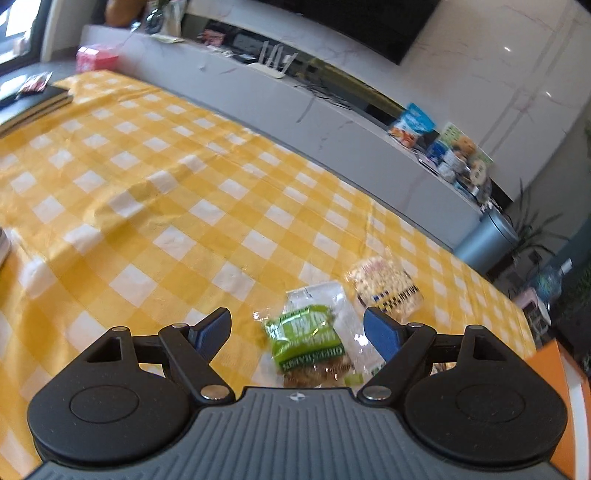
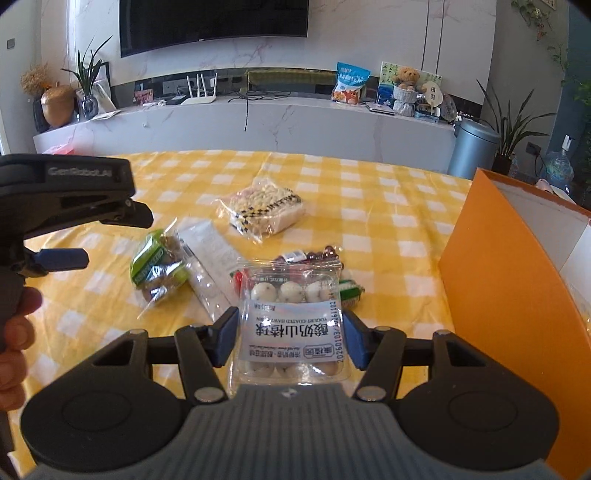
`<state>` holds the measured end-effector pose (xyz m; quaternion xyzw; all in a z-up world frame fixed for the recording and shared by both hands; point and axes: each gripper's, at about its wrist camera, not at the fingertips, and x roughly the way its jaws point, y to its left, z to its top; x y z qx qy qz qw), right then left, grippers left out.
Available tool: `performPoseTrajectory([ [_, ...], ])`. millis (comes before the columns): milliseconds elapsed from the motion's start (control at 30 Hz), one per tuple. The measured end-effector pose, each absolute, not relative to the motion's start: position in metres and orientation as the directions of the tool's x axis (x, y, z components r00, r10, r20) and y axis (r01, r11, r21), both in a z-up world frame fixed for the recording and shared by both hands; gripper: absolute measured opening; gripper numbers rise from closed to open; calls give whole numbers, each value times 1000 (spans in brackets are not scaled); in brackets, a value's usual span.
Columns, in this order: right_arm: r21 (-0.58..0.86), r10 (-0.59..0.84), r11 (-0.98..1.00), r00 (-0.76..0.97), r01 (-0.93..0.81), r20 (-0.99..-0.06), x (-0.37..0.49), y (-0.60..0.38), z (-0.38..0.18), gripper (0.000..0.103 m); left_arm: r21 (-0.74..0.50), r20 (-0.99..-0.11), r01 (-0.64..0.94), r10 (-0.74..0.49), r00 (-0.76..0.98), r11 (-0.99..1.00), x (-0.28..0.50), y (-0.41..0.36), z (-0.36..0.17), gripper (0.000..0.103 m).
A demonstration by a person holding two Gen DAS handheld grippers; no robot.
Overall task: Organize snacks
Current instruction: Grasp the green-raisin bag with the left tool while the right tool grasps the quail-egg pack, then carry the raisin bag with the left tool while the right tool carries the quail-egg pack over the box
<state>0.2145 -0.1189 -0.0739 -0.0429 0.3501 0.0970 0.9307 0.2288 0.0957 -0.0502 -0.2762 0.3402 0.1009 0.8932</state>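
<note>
Home living rm: big wall TV [image 2: 213,22] over a long marble media shelf [image 2: 258,122] w/ router [image 2: 201,92], teddy bear [image 2: 406,79], potted plants [image 2: 88,85], gold vase [image 2: 57,105]. Table w/ yellow checked cloth [image 2: 388,206] in front; probably a water jug [image 2: 559,168] by the far right wall.

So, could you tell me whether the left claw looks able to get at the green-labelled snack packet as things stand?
Probably yes. The left claw stands open right over the green-labelled snack packet, with nothing lying on the packet. The right claw is off to the side, shut on the hawthorn ball packet.
</note>
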Motion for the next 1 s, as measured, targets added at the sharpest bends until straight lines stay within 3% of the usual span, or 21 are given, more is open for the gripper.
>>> performPoseTrajectory([
  [200, 7, 155, 979, 716, -206, -681, 219, -117, -82, 58, -394, -708, -415, 17, 706, 820, 248, 88, -66, 95],
  [400, 26, 154, 981, 697, -191, -701, 221, -122, -89, 59, -373, -726, -415, 17, 687, 830, 252, 84, -77, 78],
  [467, 26, 152, 982, 697, -188, -701, 221, -123, -89, 59, -368, -715, -389, 11, 699, 845, 251, 80, -75, 64],
  [667, 37, 155, 983, 695, -181, -702, 219, -125, -89, 59, -313, -705, -336, 19, 709, 888, 250, 70, -73, 53],
  [1000, 48, 167, 981, 697, -187, -698, 211, -131, -81, 59, -271, -697, -250, -10, 717, 930, 229, 62, -63, 47],
])
